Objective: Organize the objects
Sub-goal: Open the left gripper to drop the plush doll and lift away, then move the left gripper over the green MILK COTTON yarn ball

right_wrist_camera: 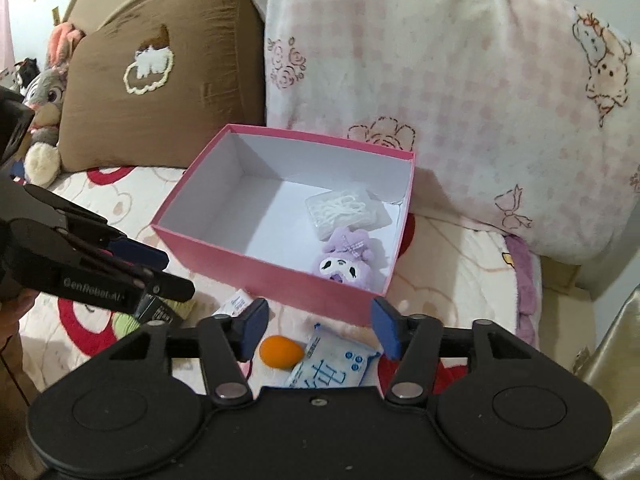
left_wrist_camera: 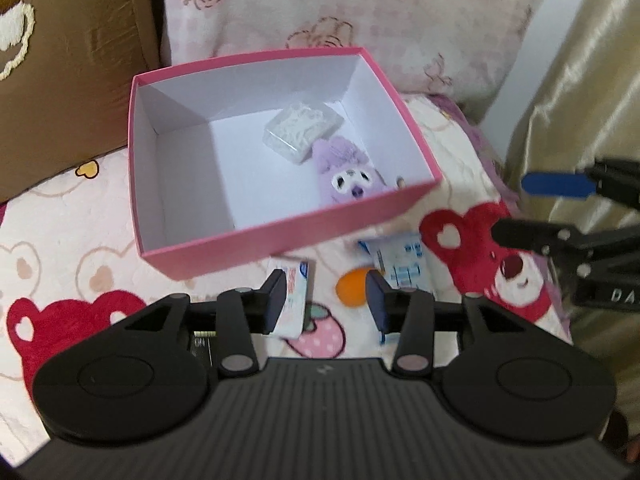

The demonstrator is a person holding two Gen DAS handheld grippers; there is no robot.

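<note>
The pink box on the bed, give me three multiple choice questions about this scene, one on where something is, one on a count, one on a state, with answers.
1. Where is the purple plush toy?
A. inside the pink box
B. on the brown pillow
C. between the right gripper's fingers

2. How many things lie inside the box?
A. none
B. two
C. five

3. How is the right gripper?
A. shut on the orange ball
B. shut on a packet
C. open, holding nothing

Answers: 1 A, the toy lies on the box floor near its front wall. 2 B, only the toy and a clear packet are in it. 3 C, its fingers stand apart above the orange ball and the blue and white packet on the blanket.
</note>
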